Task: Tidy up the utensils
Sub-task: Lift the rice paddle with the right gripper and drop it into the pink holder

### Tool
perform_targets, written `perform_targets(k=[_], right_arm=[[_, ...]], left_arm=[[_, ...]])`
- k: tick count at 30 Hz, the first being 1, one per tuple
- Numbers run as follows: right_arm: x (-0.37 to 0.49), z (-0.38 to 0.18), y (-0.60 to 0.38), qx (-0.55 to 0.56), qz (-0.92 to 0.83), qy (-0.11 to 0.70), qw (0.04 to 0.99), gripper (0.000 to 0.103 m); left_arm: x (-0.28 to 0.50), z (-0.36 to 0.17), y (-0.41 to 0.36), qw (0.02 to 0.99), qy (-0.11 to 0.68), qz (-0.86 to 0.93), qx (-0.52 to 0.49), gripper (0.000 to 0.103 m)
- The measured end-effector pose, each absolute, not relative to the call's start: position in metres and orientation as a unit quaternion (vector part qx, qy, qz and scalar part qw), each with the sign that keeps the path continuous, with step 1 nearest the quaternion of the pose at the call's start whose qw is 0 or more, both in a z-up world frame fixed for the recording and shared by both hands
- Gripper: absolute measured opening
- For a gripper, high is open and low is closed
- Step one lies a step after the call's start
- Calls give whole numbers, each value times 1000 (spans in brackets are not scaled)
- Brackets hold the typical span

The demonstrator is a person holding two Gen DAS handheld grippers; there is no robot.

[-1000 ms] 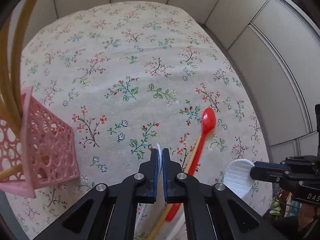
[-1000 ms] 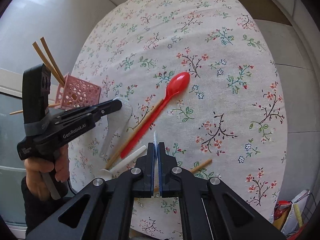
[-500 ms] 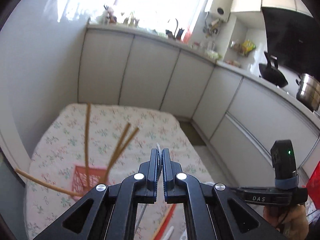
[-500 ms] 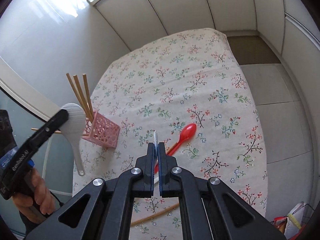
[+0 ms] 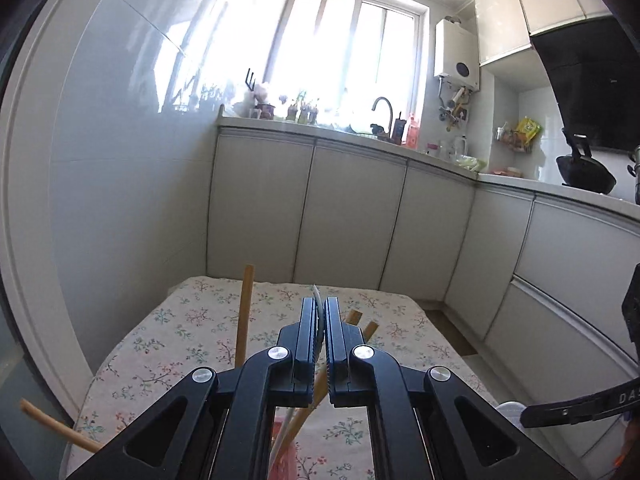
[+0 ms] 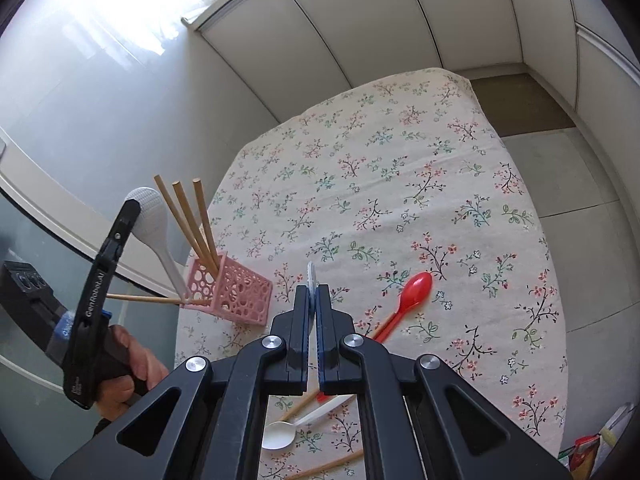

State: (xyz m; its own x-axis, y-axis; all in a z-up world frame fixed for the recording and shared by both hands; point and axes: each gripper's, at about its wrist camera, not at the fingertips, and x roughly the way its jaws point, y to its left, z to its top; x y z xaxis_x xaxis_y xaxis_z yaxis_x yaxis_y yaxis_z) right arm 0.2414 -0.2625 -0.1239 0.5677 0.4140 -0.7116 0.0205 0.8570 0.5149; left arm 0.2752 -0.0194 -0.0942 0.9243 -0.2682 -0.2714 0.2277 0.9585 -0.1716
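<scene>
In the right wrist view my left gripper (image 6: 134, 210) is shut on a white rice paddle (image 6: 154, 222), held upright with its handle tip down at the pink perforated basket (image 6: 232, 292). Several wooden chopsticks (image 6: 188, 216) stand in the basket. In the left wrist view the left gripper (image 5: 319, 316) pinches the paddle's thin edge (image 5: 317, 296) above the chopsticks (image 5: 245, 312). My right gripper (image 6: 312, 294) is shut with nothing visible between its fingers, above the table. A red spoon (image 6: 404, 304), a white spoon (image 6: 296, 426) and loose chopsticks (image 6: 320, 466) lie on the floral cloth.
The table with the floral cloth (image 6: 400, 168) has its left edge near a glass wall and white cabinets (image 6: 360, 20) behind. Kitchen counter, sink and window (image 5: 340, 60) lie beyond the table. The right gripper's arm (image 5: 580, 404) shows at lower right in the left wrist view.
My left gripper lifted the white paddle off the cloth, swung it upright and carried it left over the pink basket. The right gripper rose and pulled back from the table.
</scene>
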Motion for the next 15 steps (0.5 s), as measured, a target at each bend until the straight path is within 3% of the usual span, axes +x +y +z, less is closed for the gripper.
perform_targets(k=[9, 11, 13, 15], right_arm=[[247, -126, -268, 253, 117, 450, 848, 2], [247, -125, -268, 253, 118, 450, 848, 3], [246, -123, -268, 253, 118, 447, 850, 2], [244, -121, -267, 251, 118, 443, 852, 3]], left_arm=[[292, -121, -16, 972, 188, -119, -82, 5], [293, -121, -14, 968, 203, -121, -90, 14], [292, -119, -12, 964, 214, -121, -98, 31], [287, -113, -12, 962, 223, -119, -101, 39]])
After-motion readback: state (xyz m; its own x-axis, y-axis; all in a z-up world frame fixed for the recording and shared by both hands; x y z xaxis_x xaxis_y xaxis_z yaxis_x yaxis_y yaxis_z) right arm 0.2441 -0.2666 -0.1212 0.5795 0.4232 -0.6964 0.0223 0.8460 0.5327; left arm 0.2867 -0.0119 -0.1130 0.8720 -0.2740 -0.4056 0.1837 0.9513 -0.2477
